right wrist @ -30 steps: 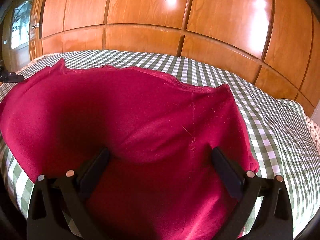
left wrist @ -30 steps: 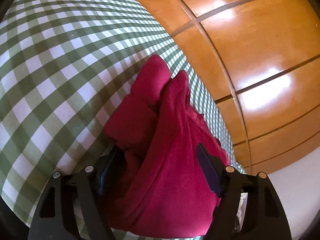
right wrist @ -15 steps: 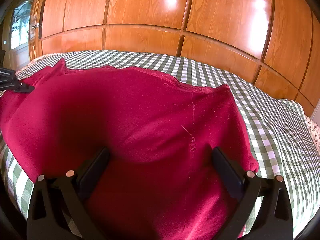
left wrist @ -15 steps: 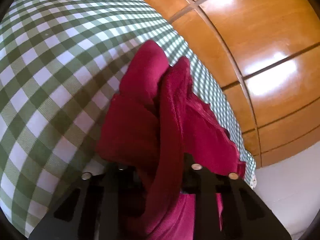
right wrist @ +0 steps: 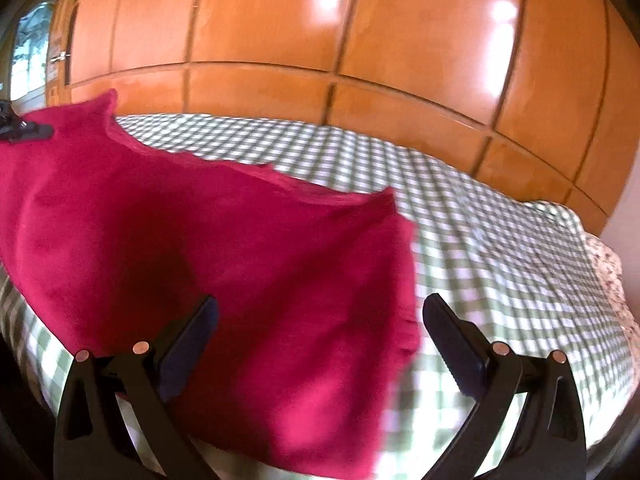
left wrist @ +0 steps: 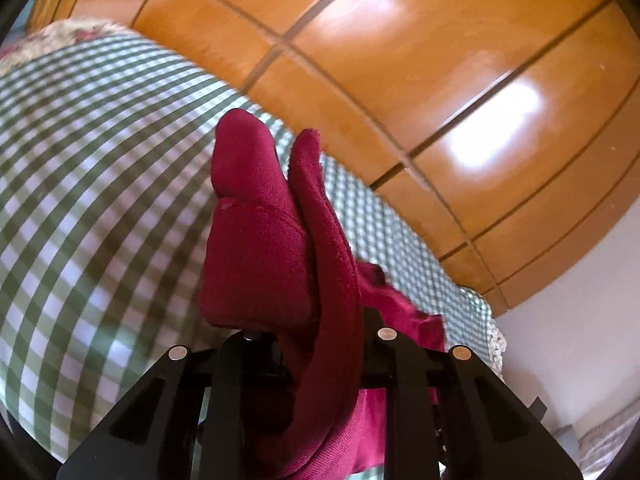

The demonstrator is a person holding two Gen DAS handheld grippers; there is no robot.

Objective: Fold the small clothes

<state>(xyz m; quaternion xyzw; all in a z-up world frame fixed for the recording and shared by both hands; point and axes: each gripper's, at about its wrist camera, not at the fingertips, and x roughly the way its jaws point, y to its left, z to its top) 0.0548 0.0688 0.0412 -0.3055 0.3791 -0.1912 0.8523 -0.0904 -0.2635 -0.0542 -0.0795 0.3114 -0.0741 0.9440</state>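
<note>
A crimson garment [right wrist: 224, 256] lies on the green-and-white checked bedspread [right wrist: 500, 248]. My left gripper [left wrist: 308, 336] is shut on a bunched edge of the garment [left wrist: 260, 240] and lifts it above the bedspread [left wrist: 88, 184]; folds stand up between the jaws. The left gripper also shows at the far left of the right wrist view [right wrist: 24, 130], pinching the garment's raised corner. My right gripper [right wrist: 320, 320] is open, its fingers [right wrist: 456, 344] spread on either side of the garment's near right corner, not gripping it.
Glossy wooden wardrobe panels [right wrist: 360, 28] stand behind the bed. A floral-edged cover [right wrist: 608, 264] shows at the bed's right edge. A window or door [right wrist: 28, 52] is at the far left. A white wall [left wrist: 580, 320] lies to the right.
My left gripper closed on the garment and lifted its corner up and away. My right gripper stayed open; the cloth has been pulled leftward, uncovering checked bedspread by the right finger.
</note>
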